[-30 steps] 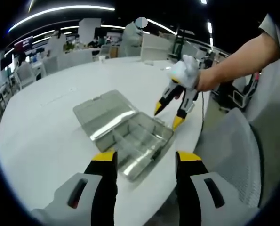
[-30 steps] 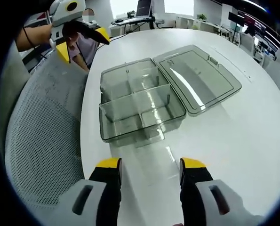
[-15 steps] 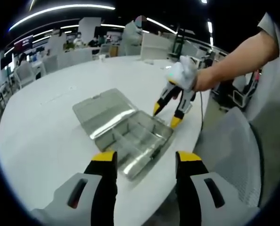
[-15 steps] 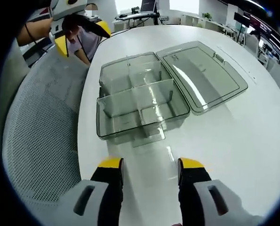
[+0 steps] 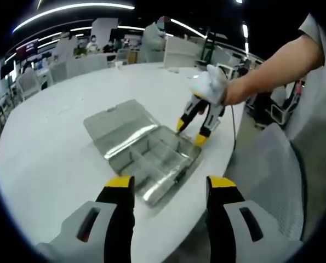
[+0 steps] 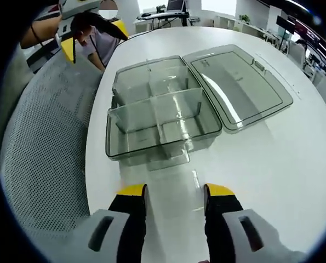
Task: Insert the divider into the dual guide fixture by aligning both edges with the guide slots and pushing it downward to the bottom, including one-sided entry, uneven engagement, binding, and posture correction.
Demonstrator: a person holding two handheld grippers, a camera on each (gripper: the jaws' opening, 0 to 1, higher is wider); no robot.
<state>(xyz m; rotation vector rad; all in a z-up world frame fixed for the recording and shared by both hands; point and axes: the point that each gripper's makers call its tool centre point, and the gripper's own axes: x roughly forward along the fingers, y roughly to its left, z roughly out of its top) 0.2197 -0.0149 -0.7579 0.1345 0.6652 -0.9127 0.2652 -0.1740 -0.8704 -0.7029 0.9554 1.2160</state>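
Dividers already stand crosswise inside the one clear box (image 6: 160, 123), which sits near the table (image 6: 261, 181) edge with its lid (image 6: 242, 87) laid open on its right. Straight ahead of the right gripper (image 6: 175, 193), the nearer one, the box's long axis runs across its wide, empty jaws. Farther back, the left gripper (image 5: 169, 186) is likewise spread and empty.

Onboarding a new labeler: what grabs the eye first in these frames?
The clear compartment box near the white round table's edge, its lid folded open flat beside it and dividers standing inside. Then the yellow-tipped grippers: in the left gripper view the right gripper hangs open at the box's far edge, while the left gripper sits open in the foreground. A grey mesh chair borders the table.
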